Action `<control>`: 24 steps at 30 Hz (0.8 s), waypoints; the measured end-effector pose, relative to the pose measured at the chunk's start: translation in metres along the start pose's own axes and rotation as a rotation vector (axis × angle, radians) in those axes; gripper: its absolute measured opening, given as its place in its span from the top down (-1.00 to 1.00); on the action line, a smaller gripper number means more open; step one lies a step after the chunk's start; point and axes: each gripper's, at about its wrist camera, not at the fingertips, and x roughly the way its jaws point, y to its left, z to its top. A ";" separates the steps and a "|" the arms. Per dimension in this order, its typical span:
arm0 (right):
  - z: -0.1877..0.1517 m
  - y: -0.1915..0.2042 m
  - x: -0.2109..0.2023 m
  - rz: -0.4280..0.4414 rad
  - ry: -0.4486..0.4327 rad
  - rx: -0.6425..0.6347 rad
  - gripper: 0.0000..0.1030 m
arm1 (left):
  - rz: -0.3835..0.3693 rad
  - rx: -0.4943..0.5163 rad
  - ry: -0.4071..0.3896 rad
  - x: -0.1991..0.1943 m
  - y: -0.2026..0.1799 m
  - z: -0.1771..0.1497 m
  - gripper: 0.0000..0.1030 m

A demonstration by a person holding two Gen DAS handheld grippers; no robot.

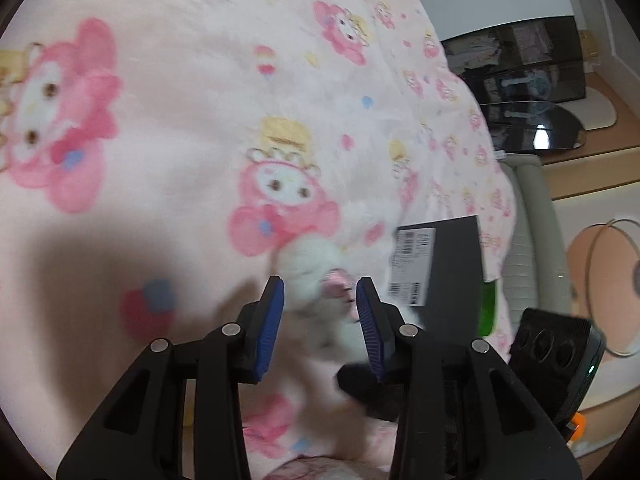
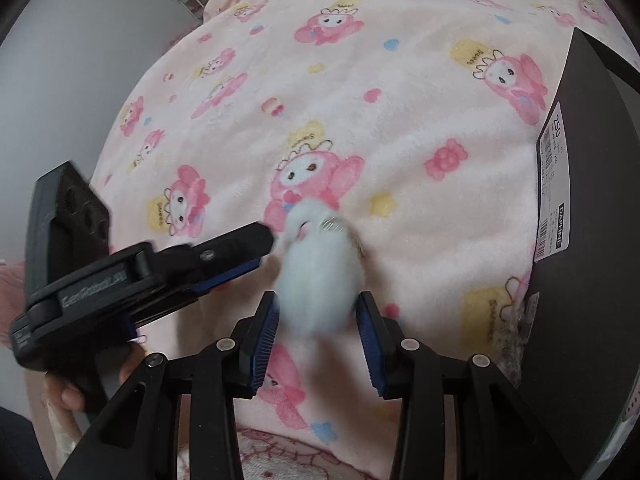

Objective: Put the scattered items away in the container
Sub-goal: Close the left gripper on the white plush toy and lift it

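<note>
Fluffy white plush toy (image 2: 320, 276); fleecy blanket (image 2: 400, 100); matt box (image 2: 592, 200).

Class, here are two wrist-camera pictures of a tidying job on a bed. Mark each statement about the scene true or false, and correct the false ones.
1. The white fluffy toy lies between the right gripper fingers. True.
2. The blanket is plain blue. False: it is pink with cartoon characters.
3. A dark box with a barcode label stands at the right of the right wrist view. True.
4. The fluffy toy is already inside the dark box. False: it is on the blanket, outside the box.
5. The left gripper reaches toward the toy from the left. True.
</note>
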 end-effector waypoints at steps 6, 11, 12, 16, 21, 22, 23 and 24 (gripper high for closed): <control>0.004 0.001 -0.003 -0.024 -0.050 -0.003 0.31 | 0.075 -0.022 0.049 0.030 -0.001 0.014 0.20; 0.004 -0.001 -0.003 0.028 -0.031 -0.008 0.53 | 0.082 -0.040 0.030 0.013 -0.004 0.004 0.46; 0.003 -0.002 -0.005 0.065 -0.024 -0.013 0.63 | 0.093 -0.040 0.005 0.000 -0.006 -0.001 0.47; -0.005 0.007 -0.018 0.201 0.006 -0.040 0.64 | 0.185 -0.037 -0.132 -0.063 -0.009 -0.032 0.63; -0.010 0.016 -0.013 -0.007 -0.008 -0.103 0.63 | 0.268 -0.065 -0.131 -0.073 0.011 -0.040 0.67; -0.011 0.012 -0.011 -0.032 0.000 -0.088 0.63 | 0.235 -0.072 -0.110 -0.071 0.015 -0.041 0.67; -0.012 0.008 -0.013 -0.054 0.002 -0.078 0.62 | 0.216 -0.063 -0.101 -0.069 0.016 -0.041 0.66; -0.014 0.008 -0.015 -0.079 -0.010 -0.079 0.61 | 0.207 -0.054 -0.101 -0.068 0.015 -0.042 0.63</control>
